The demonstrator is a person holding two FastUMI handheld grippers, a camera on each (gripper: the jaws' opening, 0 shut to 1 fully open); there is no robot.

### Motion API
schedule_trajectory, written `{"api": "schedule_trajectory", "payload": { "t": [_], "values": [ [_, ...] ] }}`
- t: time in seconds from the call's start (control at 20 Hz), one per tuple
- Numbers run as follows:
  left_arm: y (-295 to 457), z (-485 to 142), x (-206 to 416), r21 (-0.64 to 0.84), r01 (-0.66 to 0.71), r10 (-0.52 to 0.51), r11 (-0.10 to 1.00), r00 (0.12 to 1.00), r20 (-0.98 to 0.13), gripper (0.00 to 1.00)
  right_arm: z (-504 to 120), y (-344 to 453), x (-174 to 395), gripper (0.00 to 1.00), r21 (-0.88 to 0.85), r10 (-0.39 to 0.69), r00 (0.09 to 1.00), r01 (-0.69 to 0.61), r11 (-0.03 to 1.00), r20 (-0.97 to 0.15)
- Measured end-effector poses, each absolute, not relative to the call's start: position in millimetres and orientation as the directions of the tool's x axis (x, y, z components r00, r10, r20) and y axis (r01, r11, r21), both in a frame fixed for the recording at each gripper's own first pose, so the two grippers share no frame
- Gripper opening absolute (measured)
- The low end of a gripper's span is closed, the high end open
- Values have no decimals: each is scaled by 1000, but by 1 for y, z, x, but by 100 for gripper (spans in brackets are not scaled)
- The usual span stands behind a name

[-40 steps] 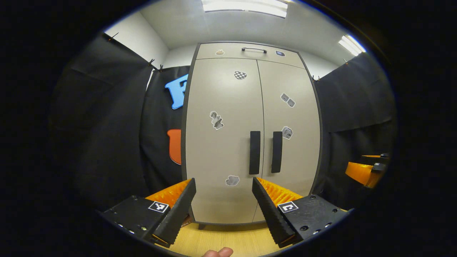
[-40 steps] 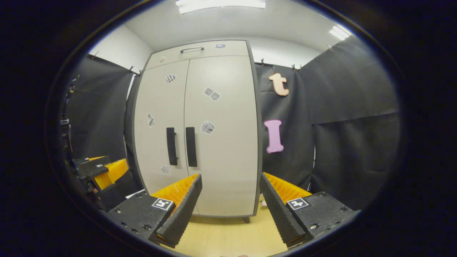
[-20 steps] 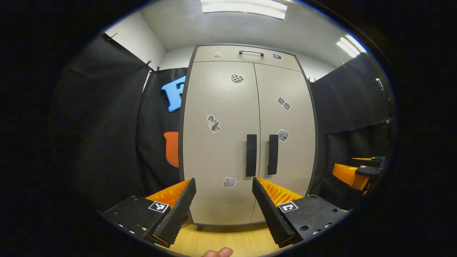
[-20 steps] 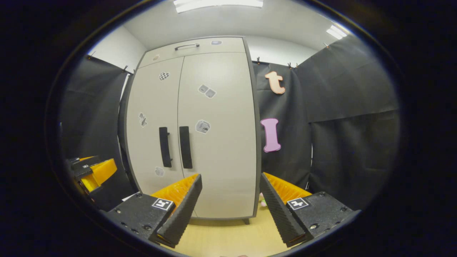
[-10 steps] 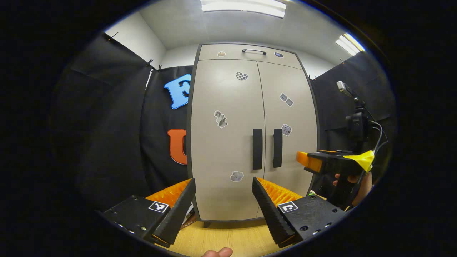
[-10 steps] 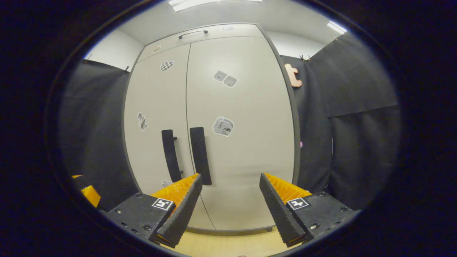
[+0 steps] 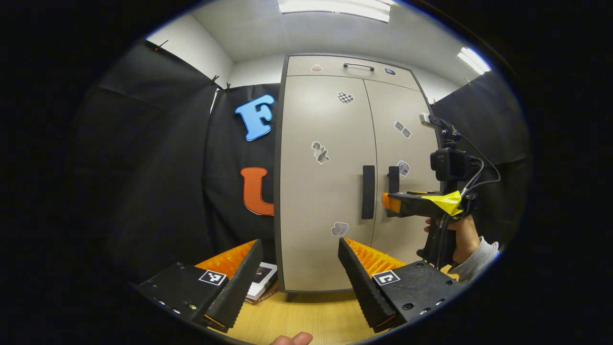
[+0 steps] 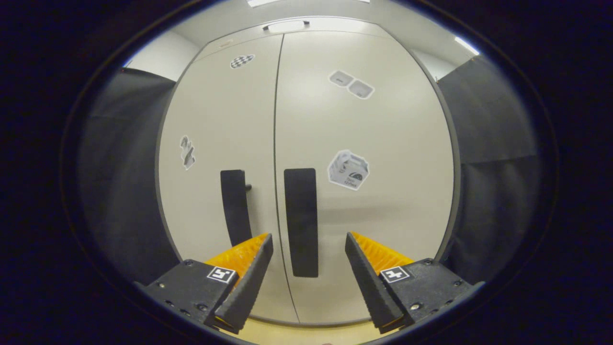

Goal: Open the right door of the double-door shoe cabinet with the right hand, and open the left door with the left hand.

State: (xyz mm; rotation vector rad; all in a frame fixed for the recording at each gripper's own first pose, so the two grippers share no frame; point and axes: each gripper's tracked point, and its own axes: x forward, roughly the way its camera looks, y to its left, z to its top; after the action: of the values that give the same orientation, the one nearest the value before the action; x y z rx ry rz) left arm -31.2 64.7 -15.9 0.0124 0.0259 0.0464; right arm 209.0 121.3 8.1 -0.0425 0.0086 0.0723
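Now your right gripper [image 8: 309, 249] is spread wide just before the right door's handle [image 8: 300, 221], so the fingers can close around it. Both doors are shut. Your left gripper [image 7: 300, 258], also spread, waits farther back, facing the left door [image 7: 325, 182].

No wording is legible on the cabinet [image 8: 383, 158] stickers [image 8: 348, 170].
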Motion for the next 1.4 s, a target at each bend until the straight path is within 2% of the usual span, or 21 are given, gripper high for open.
{"api": "schedule_trajectory", "payload": {
  "t": [0.1,0.2,0.25,0.35,0.7,0.75,0.85,0.9,0.95,1.0,1.4],
  "values": [
    [72,-18,-32,5,-57,57,998,998,-29,95,11,126,214,90,-56,79,997,-79,995,-3],
    [76,-19,-31,-5,-61,61,998,998,-34,95,13,126,218,80,-43,73,997,-74,996,-8],
    [76,-20,-31,-8,-60,60,998,998,-36,95,14,123,220,70,-30,56,998,-56,998,-3],
    [79,-21,-30,-8,-58,58,998,998,-39,95,12,121,227,57,-6,41,999,-41,999,-7],
    [83,-24,-24,-12,-56,55,998,997,-47,95,9,123,233,54,-7,37,999,-38,999,-27],
    [84,-26,-22,-15,-55,54,998,997,-50,95,9,127,235,49,-11,42,999,-42,999,-31],
    [84,-27,-21,-19,-51,50,999,997,-50,95,8,126,235,30,-52,45,998,-47,998,-39],
    [84,-26,-21,-22,-48,47,999,998,-48,95,9,126,234,26,-39,54,998,-56,998,-38],
    [83,-26,-22,-23,-42,41,999,998,-46,95,10,125,235,15,-19,61,998,-62,998,-32],
    [83,-26,-22,-24,-39,38,999,998,-43,95,9,126,234,11,-9,63,998,-63,998,-26],
    [85,-21,-28,-30,-48,47,998,998,-31,95,8,125,229,8,-36,69,997,-71,997,-37]
  ]
}}
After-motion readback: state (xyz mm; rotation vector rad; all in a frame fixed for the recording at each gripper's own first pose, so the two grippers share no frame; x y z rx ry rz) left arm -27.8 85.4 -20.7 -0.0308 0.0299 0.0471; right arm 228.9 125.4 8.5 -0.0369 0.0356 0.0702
